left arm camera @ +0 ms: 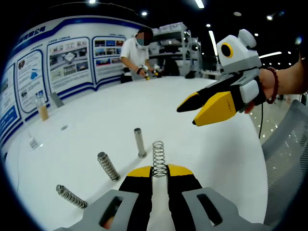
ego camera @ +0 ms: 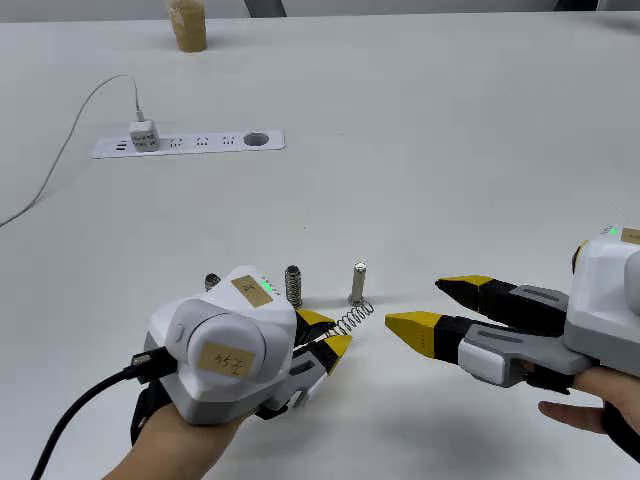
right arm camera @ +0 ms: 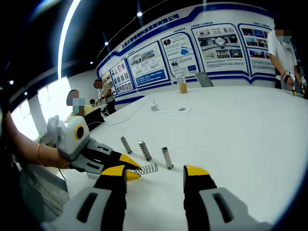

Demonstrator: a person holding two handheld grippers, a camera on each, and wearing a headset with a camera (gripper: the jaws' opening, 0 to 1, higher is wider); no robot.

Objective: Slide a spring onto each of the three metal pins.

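Left tool (ego camera: 333, 335) pinches a spring (ego camera: 356, 317) — just beside the bare pin (ego camera: 359, 283).

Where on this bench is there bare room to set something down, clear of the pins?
Crowded: around the bare pin and the sprung pin beside it, where the left gripper holds a spring. Bare: the band between those pins and the power strip, and the wide table right of that strip, beyond the right gripper.
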